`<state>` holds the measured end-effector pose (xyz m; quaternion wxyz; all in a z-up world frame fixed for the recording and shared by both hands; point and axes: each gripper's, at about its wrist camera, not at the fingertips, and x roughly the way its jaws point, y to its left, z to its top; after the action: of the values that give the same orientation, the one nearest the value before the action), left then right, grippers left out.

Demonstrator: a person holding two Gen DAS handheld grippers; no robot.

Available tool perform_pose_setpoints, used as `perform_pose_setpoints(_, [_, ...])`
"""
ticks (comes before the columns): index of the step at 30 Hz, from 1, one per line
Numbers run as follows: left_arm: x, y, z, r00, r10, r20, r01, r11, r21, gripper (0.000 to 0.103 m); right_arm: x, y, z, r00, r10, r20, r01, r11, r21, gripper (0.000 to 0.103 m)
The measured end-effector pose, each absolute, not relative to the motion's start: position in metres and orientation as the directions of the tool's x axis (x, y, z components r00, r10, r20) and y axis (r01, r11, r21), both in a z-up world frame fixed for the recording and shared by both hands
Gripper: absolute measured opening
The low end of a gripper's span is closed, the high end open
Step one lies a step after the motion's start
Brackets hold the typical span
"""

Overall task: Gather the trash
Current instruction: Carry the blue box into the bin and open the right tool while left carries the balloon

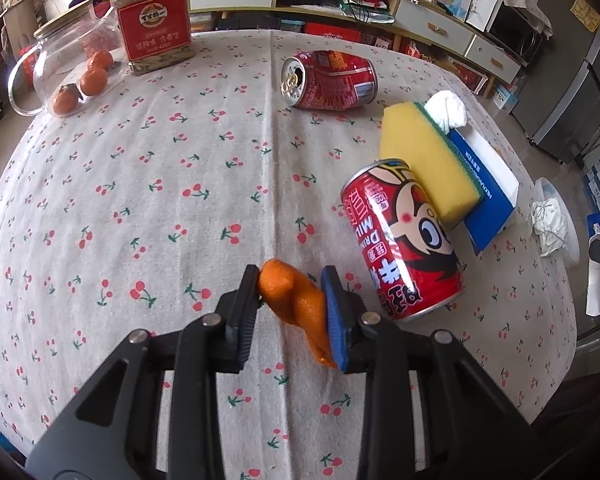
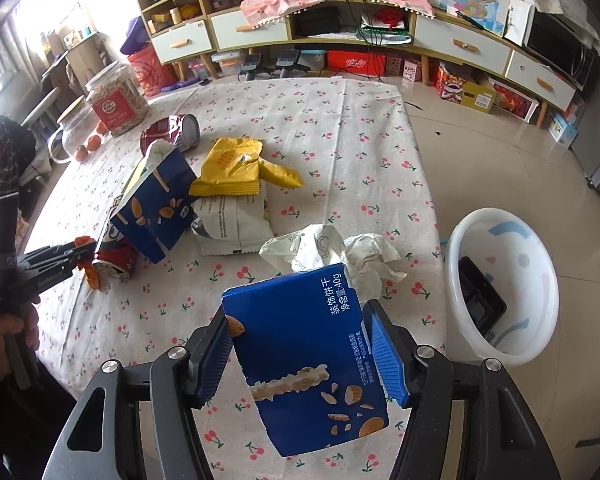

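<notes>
Left tool (image 1: 290, 308): I had its jaws pinching the orange peel (image 1: 296, 304), one pad on each side, just above the bench (image 1: 140, 200) beside the upright-tilted milk can (image 1: 400, 240).
Right tool (image 2: 298, 354): it clamped a blue biscuit box (image 2: 304, 356) across its width, lifted off the bench, with the white bin (image 2: 504, 288) off the bench edge to the right.
Doing it well: I judged I should keep both grips firm, carry the box over the bin rim first, then the peel, and spread the jaws only once each was over the opening; the peel was thin and could slip.
Bin: one, with a dark flat thing already inside.
Blue boxes: two, one held, one (image 2: 156, 208) standing on the bench.
Cans: two, the milk can and a dented can (image 1: 328, 80) lying on its side.
Wrappers: two, one yellow (image 2: 232, 168), one white (image 2: 232, 224).
Crumpled paper (image 2: 340, 256): one heap.
Sponge (image 1: 424, 160): one.
Peel: one piece.
</notes>
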<state>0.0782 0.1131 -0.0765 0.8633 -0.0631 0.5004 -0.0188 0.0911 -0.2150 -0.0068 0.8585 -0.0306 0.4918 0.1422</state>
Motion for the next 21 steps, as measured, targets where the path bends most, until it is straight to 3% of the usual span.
perform_pose_setpoints(11, [0.07, 0.122, -0.048, 0.553, -0.123, -0.824, -0.05, 0.982, -0.18, 0.033, 0.089, -0.247, 0.011, 0.534, 0.228, -0.814, -0.199, 0.97, 0.141, 0.065])
perform_pose_setpoints(21, [0.074, 0.099, -0.007, 0.62, -0.159, -0.768, 0.024, 0.983, -0.185, 0.033, 0.088, -0.296, 0.023, 0.587, 0.206, -0.783, -0.087, 0.977, 0.193, 0.065])
